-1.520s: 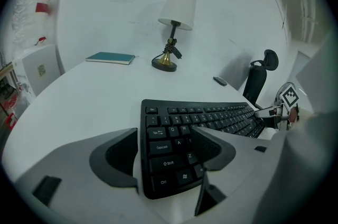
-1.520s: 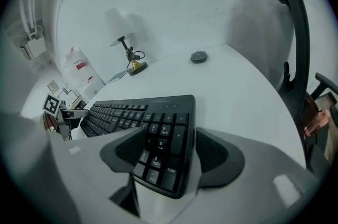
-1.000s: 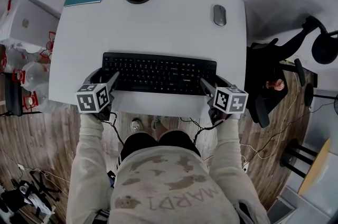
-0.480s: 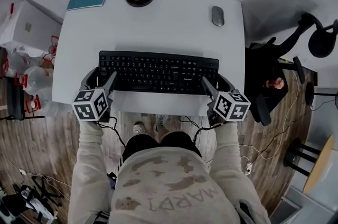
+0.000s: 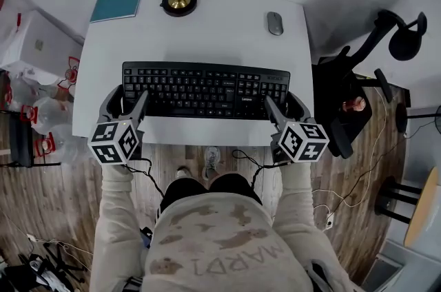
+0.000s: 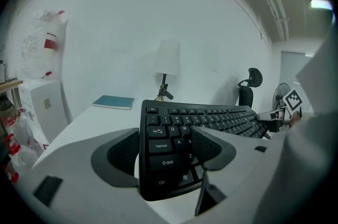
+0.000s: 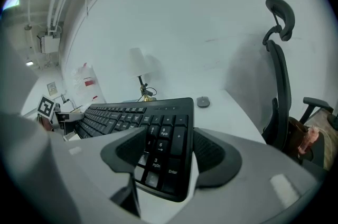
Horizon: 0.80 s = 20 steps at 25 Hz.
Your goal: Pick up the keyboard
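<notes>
Over white desk (image 5: 207, 36), left tongs (image 5: 127, 101) and right tongs (image 5: 284, 105) clamp keyboard (image 5: 207, 89) ends, apparently lifted.

Teal book (image 5: 116, 5), brass lamp (image 5: 178, 3), grey mouse (image 5: 275, 23), black chair (image 5: 335, 87)

The left gripper (image 5: 126, 99) and right gripper (image 5: 284, 107) are grey with black ribbed pads (image 6: 124, 151). Each carries a black-and-white marker cube (image 5: 114, 141) and trails black cables (image 5: 148, 172). The person wears a cream patterned sweatshirt (image 5: 220, 242).

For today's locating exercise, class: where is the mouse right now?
In the head view, the mouse lies on the white table at the far right, beyond the right end of the keyboard and right of the brass lamp base.
</notes>
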Tool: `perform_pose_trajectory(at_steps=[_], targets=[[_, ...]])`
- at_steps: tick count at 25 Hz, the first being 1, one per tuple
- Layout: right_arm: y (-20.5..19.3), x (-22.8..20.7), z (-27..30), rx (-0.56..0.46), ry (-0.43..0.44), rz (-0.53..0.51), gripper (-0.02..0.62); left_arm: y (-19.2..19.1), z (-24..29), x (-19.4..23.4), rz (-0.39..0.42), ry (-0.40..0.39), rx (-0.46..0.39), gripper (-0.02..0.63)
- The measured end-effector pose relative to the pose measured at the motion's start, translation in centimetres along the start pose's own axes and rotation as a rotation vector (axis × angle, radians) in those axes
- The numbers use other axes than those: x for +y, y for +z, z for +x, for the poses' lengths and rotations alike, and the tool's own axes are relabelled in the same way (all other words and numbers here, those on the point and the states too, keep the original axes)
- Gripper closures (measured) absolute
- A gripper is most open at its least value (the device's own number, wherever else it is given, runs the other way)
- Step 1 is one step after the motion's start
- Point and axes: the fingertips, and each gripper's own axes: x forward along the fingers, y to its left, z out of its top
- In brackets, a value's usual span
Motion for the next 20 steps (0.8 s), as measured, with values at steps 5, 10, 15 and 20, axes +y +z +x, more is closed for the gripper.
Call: perform_pose_trajectory(at_steps=[5,10,15,20], targets=[[1.1,1.1,-2.1,-0.062,-0.013,-0.015,0.301,1.7,-1.7,-0.4,0.023,-0.011,-0.059,0.291],[2.5,2.2,-4.3,-0.12,-0.024,-0.028,0.301,3.5,-3.6,-0.8,0.041,-0.025,-0.109,0.291],[3.6,3.3,-6.7,-0.18,-0.036,-0.042,0.301,5.0,-5.6,-1.4,0.062,-0.042,-0.163,0.291],[4.5,4.7,-9.3,-0.229,-0.048,-0.064,0.301,6.0,-7.8,-1.8,0.069,-0.059,-0.208,0.291]])
